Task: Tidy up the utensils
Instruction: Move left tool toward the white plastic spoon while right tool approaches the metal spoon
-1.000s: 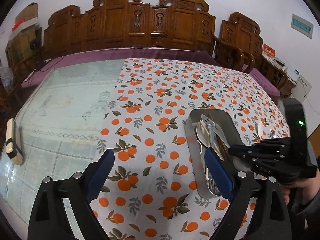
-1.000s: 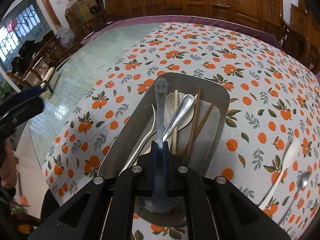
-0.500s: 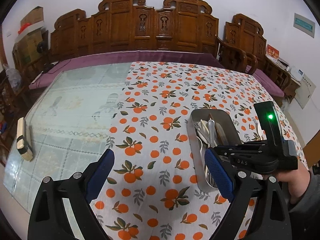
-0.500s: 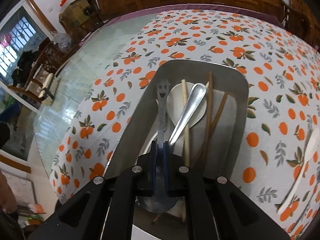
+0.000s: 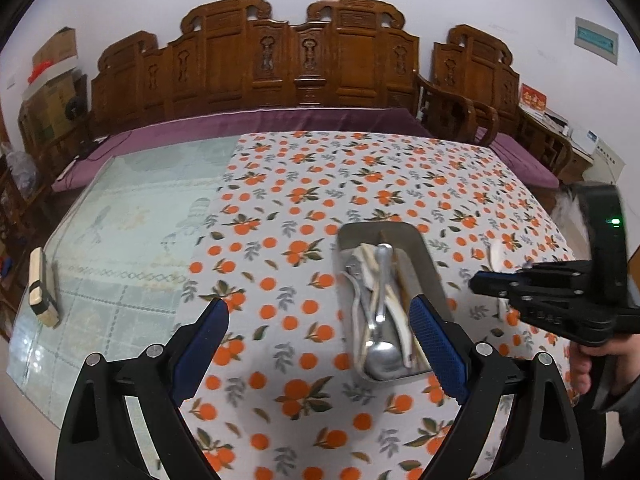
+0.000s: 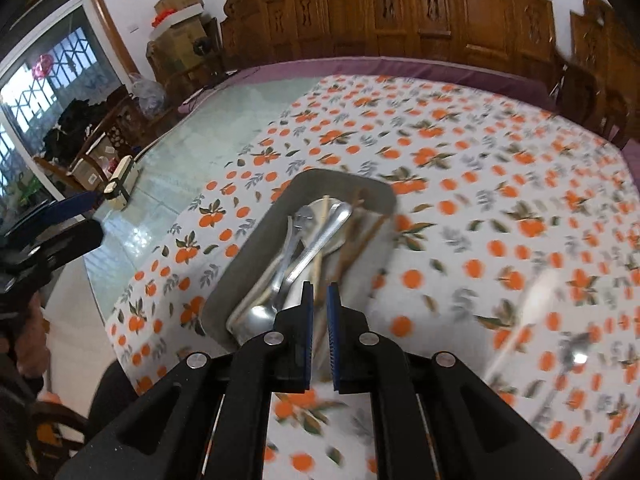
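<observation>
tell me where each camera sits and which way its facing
Left wrist: sits on the left tongs, facing across the orange-print tablecloth toward the carved wooden bench; its own wide-open blue fingers show, plus the right tongs and the hand holding them.
Right wrist: sits on the right tongs, looking down over the metal tray of utensils; its fingers stand slightly apart, gripping nothing; the left tongs show at the left edge.
Shared: tray, tablecloth, bench.

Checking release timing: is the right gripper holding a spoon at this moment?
No, the right gripper shows a narrow bare gap between its fingers, and the spoons lie in the tray.
</observation>
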Available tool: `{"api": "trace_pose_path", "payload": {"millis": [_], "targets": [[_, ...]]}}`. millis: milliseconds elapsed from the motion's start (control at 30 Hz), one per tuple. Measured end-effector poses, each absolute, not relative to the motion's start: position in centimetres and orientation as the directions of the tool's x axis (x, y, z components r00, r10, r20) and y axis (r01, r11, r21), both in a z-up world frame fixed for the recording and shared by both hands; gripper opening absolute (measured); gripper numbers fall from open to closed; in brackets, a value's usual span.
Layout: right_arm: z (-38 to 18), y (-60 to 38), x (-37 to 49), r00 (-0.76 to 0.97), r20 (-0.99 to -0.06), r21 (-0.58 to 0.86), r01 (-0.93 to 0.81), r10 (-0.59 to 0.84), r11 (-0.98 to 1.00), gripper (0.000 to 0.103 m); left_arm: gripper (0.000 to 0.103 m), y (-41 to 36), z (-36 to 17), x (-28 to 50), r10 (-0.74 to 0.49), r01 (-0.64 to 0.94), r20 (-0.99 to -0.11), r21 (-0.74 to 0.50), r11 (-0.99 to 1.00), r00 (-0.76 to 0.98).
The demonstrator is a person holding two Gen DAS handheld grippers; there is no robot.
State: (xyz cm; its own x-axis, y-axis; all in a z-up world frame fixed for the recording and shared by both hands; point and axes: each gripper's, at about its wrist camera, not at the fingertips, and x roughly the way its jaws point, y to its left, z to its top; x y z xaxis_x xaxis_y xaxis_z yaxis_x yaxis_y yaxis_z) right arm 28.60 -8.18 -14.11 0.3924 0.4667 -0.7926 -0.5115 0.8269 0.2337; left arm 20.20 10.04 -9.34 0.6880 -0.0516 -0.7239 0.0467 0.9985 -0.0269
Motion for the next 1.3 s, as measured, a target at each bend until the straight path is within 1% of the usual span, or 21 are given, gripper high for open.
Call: {"api": "trace_pose_path", "payload": {"millis": [133, 167, 200, 233, 400, 467, 500, 600, 700, 933, 1300], "targets": [[-12.6, -11.5, 27.5, 0.431, -0.784, 0.200, -0.504, 0.446, 0.840, 0.010, 0.088, 7.9, -9.4, 20.5, -0.073, 0.073, -0.725, -0.032, 0.997, 0.684], [-12.4, -12.3, 27.3, 0.438, -0.783, 0.198, -0.497, 0.442, 0.845, 0.012, 0.088, 7.1, -9.5, 20.7, -0.083, 0.084, -0.726, -0.035, 0.996, 0.682], [-12.2, -13.3, 27.1, 0.448, -0.780, 0.197, -0.488, 0.437, 0.850, 0.020, 0.088, 6.7, -9.5, 20.9, -0.088, 0.089, -0.728, -0.037, 0.995, 0.680], [-12.0, -14.3, 26.9, 0.457, -0.778, 0.194, -0.477, 0.431, 0.857, 0.023, 0.088, 6.0, -9.7, 21.1, -0.098, 0.100, -0.730, -0.041, 0.994, 0.676], [-12.0, -18.3, 26.4, 0.486, -0.782, 0.178, -0.424, 0.389, 0.888, 0.024, 0.088, 3.0, -10.3, 22.1, -0.137, 0.149, -0.738, -0.049, 0.988, 0.661], [-12.1, -20.0, 26.2, 0.497, -0.786, 0.169, -0.400, 0.368, 0.901, 0.032, 0.088, 1.8, -10.6, 22.5, -0.153, 0.167, -0.741, -0.056, 0.984, 0.654], [-12.2, -20.6, 26.0, 0.503, -0.787, 0.163, -0.388, 0.357, 0.907, 0.038, 0.088, 1.2, -10.8, 22.7, -0.162, 0.178, -0.743, -0.059, 0.982, 0.649], [-12.9, -22.8, 25.8, 0.514, -0.797, 0.139, -0.355, 0.317, 0.925, 0.041, 0.088, -1.0, -11.4, 23.4, -0.185, 0.211, -0.752, -0.062, 0.975, 0.632], [-13.7, -24.5, 25.6, 0.517, -0.804, 0.129, -0.332, 0.294, 0.935, 0.046, 0.088, -3.0, -12.1, 23.9, -0.204, 0.240, -0.761, -0.065, 0.969, 0.616], [-15.7, -27.3, 25.3, 0.508, -0.819, 0.123, -0.295, 0.264, 0.948, 0.048, 0.088, -6.9, -14.5, 25.9, -0.229, 0.282, -0.792, -0.075, 0.957, 0.567], [-18.9, -31.0, 24.5, 0.458, -0.853, 0.152, -0.241, 0.251, 0.959, 0.048, 0.088, -12.5, -19.0, 28.9, -0.232, 0.336, -0.838, -0.062, 0.940, 0.494]]}}
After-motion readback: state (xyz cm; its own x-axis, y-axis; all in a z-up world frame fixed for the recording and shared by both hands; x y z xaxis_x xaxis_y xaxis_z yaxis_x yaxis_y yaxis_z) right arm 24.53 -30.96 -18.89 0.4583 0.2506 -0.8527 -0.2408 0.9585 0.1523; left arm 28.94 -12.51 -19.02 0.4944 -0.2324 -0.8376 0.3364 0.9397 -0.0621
